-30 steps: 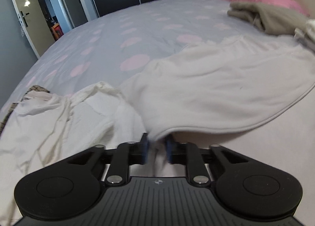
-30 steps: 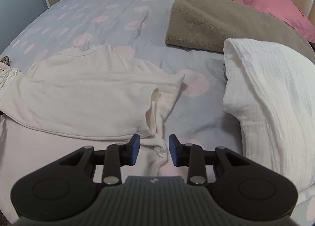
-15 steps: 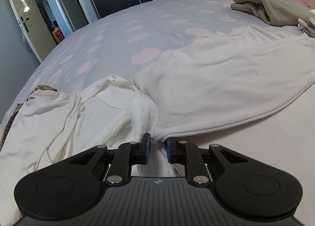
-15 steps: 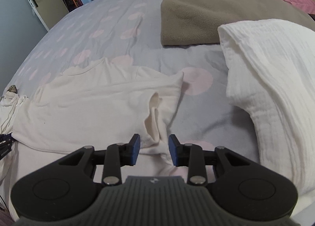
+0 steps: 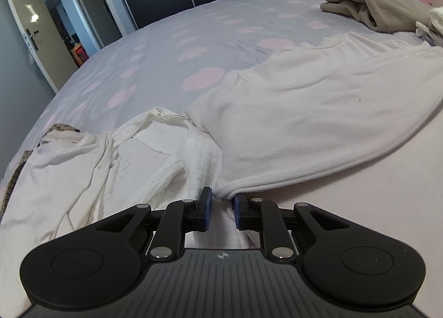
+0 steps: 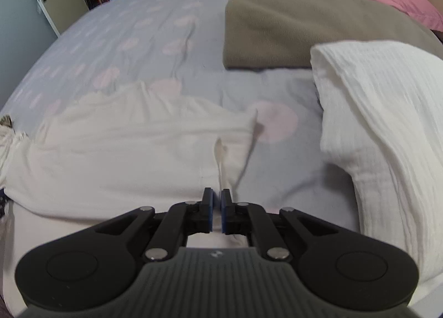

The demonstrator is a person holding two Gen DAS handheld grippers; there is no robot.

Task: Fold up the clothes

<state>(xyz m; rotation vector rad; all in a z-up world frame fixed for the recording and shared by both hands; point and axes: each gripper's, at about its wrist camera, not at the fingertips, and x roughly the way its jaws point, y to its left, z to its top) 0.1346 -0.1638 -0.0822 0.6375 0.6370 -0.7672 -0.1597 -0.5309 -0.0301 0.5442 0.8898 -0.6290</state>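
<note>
Both hand-held grippers [image 5: 222, 208] [image 6: 217, 211] (apparently) on garment [image 5: 318, 124]

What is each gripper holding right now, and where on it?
Both hold the cream cotton shirt: left gripper pinches its near hem corner; right gripper is shut on the opposite hem corner.

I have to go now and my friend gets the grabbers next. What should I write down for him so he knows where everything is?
Left gripper: pinching the near hem corner of the cream top.
Right gripper: shut on the same top's other near corner, at a raised fold.
The top lies mostly flat across the dotted bedspread.
Rumpled white clothes wait at the left.
The brown garment and white ribbed cloth already lie folded on the right.
Done: both corners gripped.
Left: fold this top, then probably the rumpled ones.
</note>
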